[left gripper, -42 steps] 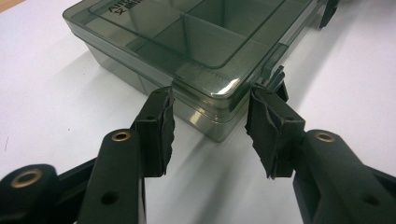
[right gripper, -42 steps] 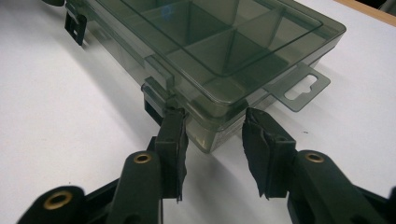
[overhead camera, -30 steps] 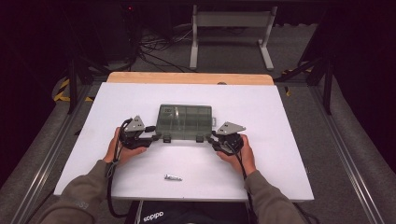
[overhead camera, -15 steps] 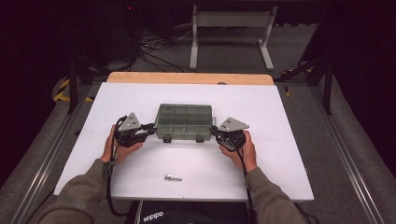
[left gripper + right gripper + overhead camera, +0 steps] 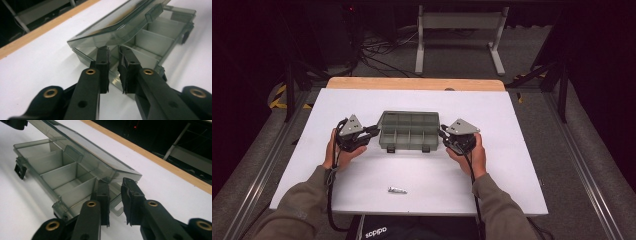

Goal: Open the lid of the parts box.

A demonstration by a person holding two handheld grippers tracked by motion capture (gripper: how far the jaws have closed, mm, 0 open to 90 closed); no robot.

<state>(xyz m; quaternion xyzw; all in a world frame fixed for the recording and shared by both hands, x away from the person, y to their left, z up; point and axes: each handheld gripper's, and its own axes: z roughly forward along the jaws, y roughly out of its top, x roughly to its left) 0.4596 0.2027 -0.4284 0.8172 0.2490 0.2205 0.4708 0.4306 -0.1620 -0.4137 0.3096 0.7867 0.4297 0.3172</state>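
Dead centre of the high view sits the box [image 5: 409,131] on the white table [image 5: 512,150], its clear lid [image 5: 117,27] propped partway up. Left gripper [image 5: 373,132] is clamped on the lid's left end; the right gripper [image 5: 443,133] has just been opening a touch, lid edge between its jaws. Lift both ends evenly (otherwise the hinge twists). A small metal piece [image 5: 397,190] lies toward the bottom of the frame.
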